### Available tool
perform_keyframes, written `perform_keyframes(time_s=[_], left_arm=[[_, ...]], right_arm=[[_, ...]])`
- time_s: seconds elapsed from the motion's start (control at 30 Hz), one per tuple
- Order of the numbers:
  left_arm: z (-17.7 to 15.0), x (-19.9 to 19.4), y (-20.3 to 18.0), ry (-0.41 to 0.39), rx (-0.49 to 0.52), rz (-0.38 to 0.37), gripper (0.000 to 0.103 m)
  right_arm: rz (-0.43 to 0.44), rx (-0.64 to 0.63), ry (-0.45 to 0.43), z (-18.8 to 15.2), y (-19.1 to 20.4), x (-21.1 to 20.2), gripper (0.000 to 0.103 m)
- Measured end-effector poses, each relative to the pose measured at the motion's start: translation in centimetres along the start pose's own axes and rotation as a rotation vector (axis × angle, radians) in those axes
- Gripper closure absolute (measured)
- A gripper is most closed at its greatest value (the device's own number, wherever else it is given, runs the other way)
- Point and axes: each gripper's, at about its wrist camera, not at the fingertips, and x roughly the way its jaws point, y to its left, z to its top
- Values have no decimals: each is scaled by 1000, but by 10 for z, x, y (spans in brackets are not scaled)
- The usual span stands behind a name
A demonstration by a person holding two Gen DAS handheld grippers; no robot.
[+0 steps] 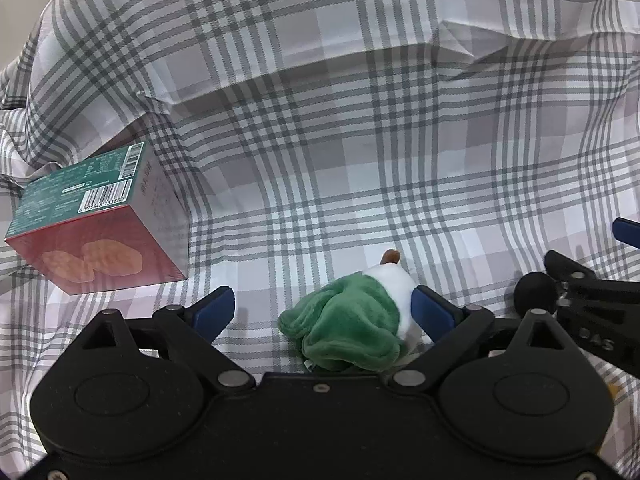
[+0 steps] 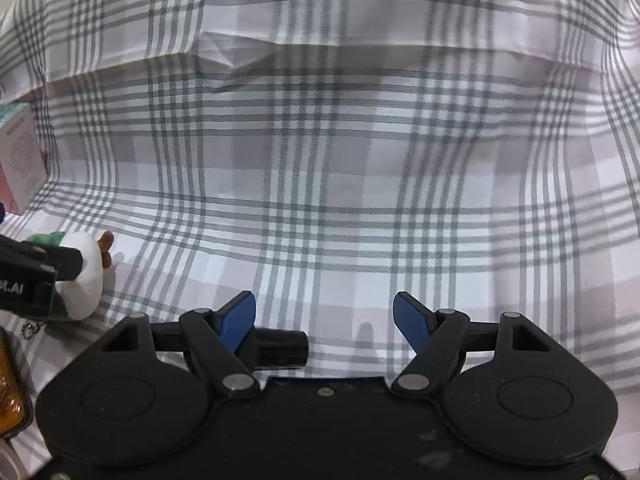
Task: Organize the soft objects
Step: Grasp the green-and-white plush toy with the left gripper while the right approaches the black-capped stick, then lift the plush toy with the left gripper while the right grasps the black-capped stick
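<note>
Where the plaid sheet (image 1: 360, 140) folds (far side), a box (image 1: 100, 220) rests.

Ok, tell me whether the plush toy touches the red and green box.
Apart. The left wrist view shows bare plaid cloth between the plush toy and the box.

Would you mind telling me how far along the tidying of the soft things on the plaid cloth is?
Done: nothing visibly sorted. The green and white plush toy lies on the plaid cloth between the wide-open jaws of the left gripper, unclamped. In hand: nothing; the right gripper is open over bare cloth. Left: the toy's placement; the red and green box sits beside it.
</note>
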Motion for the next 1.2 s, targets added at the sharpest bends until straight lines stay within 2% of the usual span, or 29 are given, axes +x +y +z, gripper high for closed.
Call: perform_keyframes(time_s=[0.13, 0.23, 0.43, 0.53, 0.63, 0.77, 0.8, 0.93, 1.0, 1.2], left_arm=[[0, 9, -6, 9, -2, -4, 8], [0, 9, -7, 14, 2, -6, 8], [-1, 9, -9, 20, 10, -5, 8], [-2, 9, -10, 20, 16, -4, 8], [-2, 10, -11, 24, 13, -5, 8], [-2, 10, -11, 29, 13, -9, 8], [-2, 10, -11, 30, 12, -10, 8], [-1, 12, -10, 33, 4, -15, 8], [0, 13, -10, 40, -6, -22, 8], [2, 18, -7, 68, -46, -47, 8]], right_arm=[[42, 27, -7, -11, -13, -5, 29], [34, 48, 0, -17, -18, -5, 29], [-145, 121, 68, -24, -37, 7, 30], [-111, 170, 66, -27, -47, -2, 31], [-106, 189, -2, -30, -47, -23, 31], [38, 163, -42, -33, -37, -40, 27], [61, 142, -41, -34, -33, -40, 25], [54, 53, -22, -37, -13, -23, 22], [73, 44, -32, -36, -12, -17, 16], [122, 21, -24, -26, -7, -4, 16]])
